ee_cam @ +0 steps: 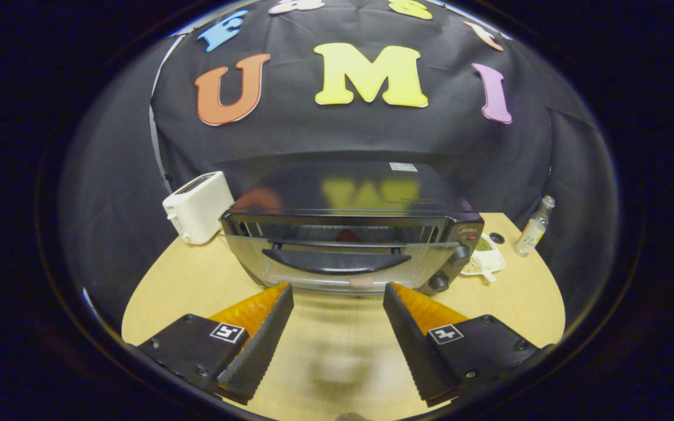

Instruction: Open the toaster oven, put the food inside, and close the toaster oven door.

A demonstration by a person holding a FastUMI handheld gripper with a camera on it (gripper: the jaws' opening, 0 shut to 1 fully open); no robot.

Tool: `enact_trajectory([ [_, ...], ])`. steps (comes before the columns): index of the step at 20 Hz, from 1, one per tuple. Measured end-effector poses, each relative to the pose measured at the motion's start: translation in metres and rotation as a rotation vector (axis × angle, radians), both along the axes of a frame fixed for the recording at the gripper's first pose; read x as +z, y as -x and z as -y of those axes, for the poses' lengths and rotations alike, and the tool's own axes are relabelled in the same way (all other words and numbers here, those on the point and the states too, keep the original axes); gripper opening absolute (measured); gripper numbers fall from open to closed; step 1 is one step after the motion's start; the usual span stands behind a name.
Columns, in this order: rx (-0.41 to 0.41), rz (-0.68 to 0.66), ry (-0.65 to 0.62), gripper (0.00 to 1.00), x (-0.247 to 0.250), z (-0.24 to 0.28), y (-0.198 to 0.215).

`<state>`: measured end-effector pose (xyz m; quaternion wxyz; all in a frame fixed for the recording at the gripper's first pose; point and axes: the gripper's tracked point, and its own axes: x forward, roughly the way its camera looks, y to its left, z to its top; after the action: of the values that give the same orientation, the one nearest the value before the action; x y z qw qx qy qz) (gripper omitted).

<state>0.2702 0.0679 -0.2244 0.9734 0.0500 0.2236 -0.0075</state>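
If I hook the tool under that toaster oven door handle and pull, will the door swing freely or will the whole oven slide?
The toaster oven looks like a boxy metal unit, probably heavy enough to stay put on the smooth table, though a hard tug might drag it. Its curved door handle looks rigid and should not flex. The glass door looks closed and is likely fragile. The tool is open, just short of it.

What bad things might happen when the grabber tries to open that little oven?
1. The gripper is open and holds nothing, just short of the toaster oven; its fingers could bump the glass door instead of catching the handle.
2. The door probably swings down toward the fingers and could hit them.
3. A hard pull might drag the oven across the table, nudging the white toaster or the small dish beside it.
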Motion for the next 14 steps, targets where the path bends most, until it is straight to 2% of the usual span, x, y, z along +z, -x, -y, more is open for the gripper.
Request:
enact_trajectory([
  [9, -0.037, 0.002, -0.026, 0.99, 0.002, 0.019, 0.020],
  [12, -0.045, 0.043, -0.009, 0.99, 0.025, 0.032, 0.038],
  [14, -0.048, 0.124, 0.000, 0.99, 0.063, 0.044, 0.058],
])
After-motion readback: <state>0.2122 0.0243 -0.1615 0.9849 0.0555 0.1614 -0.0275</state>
